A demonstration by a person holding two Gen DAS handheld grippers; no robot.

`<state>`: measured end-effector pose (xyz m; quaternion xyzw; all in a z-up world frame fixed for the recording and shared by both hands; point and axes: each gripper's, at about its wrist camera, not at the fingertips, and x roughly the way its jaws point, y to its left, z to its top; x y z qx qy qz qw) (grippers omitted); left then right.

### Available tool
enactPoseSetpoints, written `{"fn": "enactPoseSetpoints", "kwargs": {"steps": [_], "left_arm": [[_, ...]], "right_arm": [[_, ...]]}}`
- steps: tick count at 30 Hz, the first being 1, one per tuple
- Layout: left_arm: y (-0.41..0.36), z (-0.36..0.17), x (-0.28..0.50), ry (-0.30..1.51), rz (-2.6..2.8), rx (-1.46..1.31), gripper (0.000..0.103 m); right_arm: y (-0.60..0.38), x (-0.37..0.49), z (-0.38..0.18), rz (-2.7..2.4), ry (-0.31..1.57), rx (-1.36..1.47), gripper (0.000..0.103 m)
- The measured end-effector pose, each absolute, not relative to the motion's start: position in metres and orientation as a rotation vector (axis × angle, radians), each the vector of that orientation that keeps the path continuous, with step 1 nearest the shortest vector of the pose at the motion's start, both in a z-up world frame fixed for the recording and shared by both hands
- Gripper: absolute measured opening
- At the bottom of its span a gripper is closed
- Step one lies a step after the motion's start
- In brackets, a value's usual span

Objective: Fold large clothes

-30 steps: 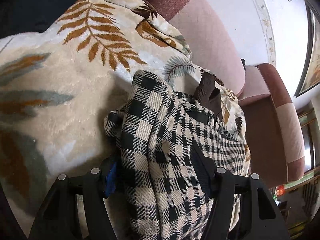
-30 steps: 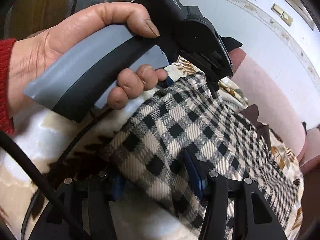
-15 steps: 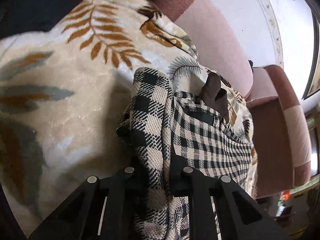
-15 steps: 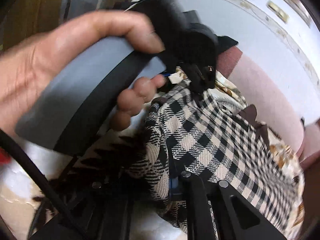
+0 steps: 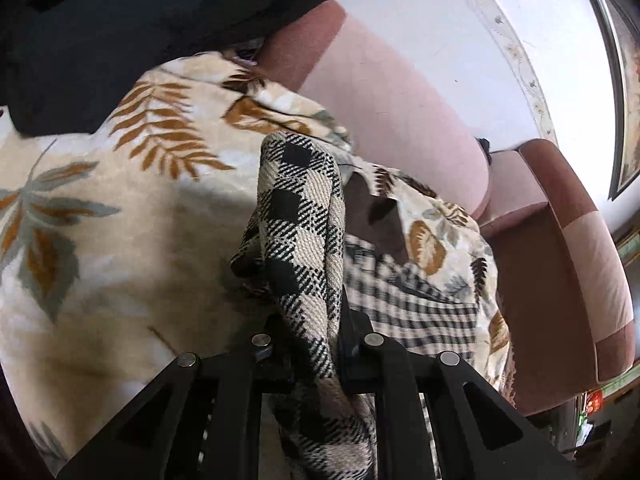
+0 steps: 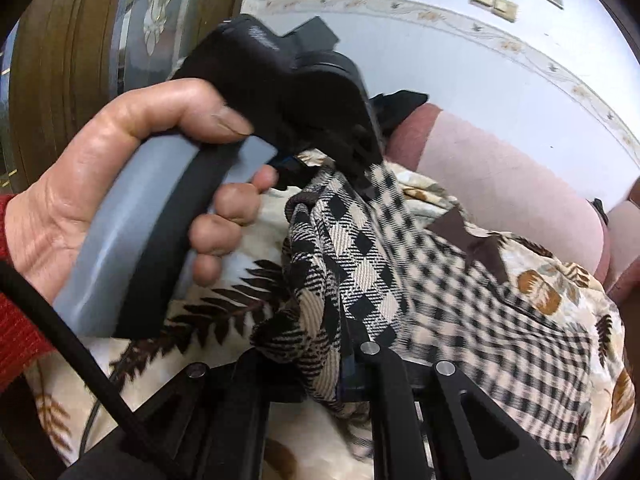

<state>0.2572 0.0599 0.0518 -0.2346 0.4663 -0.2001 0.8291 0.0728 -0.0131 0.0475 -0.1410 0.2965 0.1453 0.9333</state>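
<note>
Gripping: left gripper (image 5: 316, 344) and right gripper (image 6: 320, 364) each clamp 1 bunched edge of the checked garment (image 6: 360, 264).
Lie: cloth trails forward-right over the leaf-print blanket (image 5: 100, 208).

Coarse woven checked garment (image 5: 298, 236), plush leaf-print blanket (image 5: 120, 240), matt black plastic tongs (image 5: 316, 344), napped pink sofa upholstery (image 5: 400, 112)

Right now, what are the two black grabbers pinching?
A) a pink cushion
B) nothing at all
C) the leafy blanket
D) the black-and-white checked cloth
D: in each wrist view the checked cloth is bunched between the closed fingers of the left gripper and of the right gripper, while the leafy blanket lies underneath on the pink sofa.
</note>
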Motion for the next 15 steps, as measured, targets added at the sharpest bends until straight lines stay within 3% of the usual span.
{"fn": "enactPoseSetpoints", "kwargs": {"steps": [7, 15], "left_arm": [[-0.017, 0.085, 0.251, 0.988, -0.447, -0.329, 0.013], [-0.094, 0.088, 0.247, 1.021, -0.467, -0.212, 0.013]], "right_arm": [[-0.082, 0.071, 0.059, 0.247, 0.626, -0.158, 0.009], [-0.13, 0.06, 0.058, 0.211, 0.653, -0.115, 0.009]]}}
